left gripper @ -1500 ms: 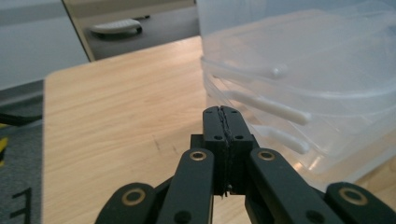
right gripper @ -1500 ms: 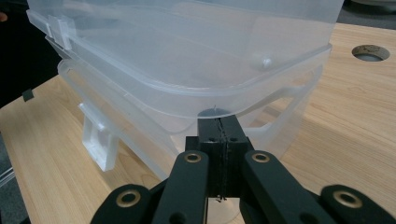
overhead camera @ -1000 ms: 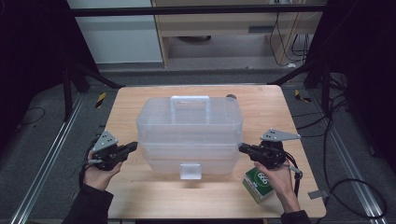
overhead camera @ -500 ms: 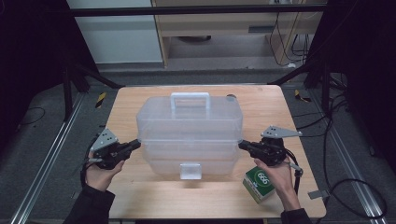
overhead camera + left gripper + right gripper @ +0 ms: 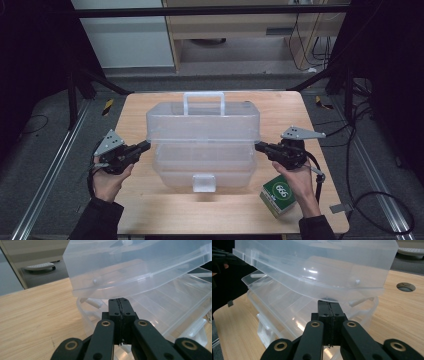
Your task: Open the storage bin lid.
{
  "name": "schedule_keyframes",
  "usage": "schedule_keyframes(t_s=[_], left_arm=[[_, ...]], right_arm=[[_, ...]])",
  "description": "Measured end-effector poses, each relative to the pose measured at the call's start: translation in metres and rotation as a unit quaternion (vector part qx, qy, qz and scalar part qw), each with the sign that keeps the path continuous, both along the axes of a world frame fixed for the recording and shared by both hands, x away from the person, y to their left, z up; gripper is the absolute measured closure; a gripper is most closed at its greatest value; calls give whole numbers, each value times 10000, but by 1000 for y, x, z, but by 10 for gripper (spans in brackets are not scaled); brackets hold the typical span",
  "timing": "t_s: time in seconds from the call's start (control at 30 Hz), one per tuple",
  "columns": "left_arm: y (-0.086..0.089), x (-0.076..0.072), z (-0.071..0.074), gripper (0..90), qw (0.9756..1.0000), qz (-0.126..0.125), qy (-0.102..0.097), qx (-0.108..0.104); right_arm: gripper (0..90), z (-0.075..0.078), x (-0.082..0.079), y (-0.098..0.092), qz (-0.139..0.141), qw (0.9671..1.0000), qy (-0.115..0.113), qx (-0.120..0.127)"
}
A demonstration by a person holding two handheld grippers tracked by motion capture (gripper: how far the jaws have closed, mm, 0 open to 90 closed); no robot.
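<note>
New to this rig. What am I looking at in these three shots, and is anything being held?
No robot: a person holds a pair of hand tongs in each hand. The high view looks down on a wooden table; the other two cameras ride on the tongs. The left tongs and right tongs are both shut, with nothing between the jaws. Their tips sit under the ends of the raised upper tier of a clear plastic storage box, seen close in both gripper views. A green and white carton lies by the right hand.

Lab; black rig frame (image 5: 210,10); loose cables (image 5: 305,30); wooden table (image 5: 150,210)
</note>
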State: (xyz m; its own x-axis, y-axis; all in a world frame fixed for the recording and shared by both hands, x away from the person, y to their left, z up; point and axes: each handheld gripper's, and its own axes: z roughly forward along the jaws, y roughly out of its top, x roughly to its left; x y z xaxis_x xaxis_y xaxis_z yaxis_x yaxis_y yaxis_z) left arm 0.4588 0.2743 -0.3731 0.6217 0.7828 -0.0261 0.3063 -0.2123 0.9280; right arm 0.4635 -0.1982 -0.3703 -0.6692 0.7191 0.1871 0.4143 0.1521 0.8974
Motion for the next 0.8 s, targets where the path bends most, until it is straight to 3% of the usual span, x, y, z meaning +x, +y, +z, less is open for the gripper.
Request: schedule_keyframes(t_s=[0.07, 0.23, 0.27, 0.37, 0.63, 0.73, 0.8], left_arm=[[0, 0, -1, 886, 10000, 1, -2, 14], [3, 4, -8, 780, 9994, 333, 76, 92], [3, 7, -11, 713, 9992, 372, 41, 117], [1, 10, -13, 629, 9992, 368, -13, 146], [-9, 20, -12, 597, 9992, 310, -223, 154], [-11, 21, -12, 598, 9987, 248, -388, 230], [-9, 22, -12, 608, 9987, 254, -418, 165]], right_arm=[[899, -1, -1, 0, 3, 10000, -13, -1], [900, -1, -1, 1, 21, 10000, 15, -51], [900, -1, -1, 1, 20, 10000, 13, -66], [900, -1, -1, 1, 26, 10000, 11, -63], [900, -1, -1, 1, 45, 10000, 19, -83], [899, -1, -1, 1, 46, 9999, 20, -92], [899, -1, -1, 1, 53, 9999, 28, -91]])
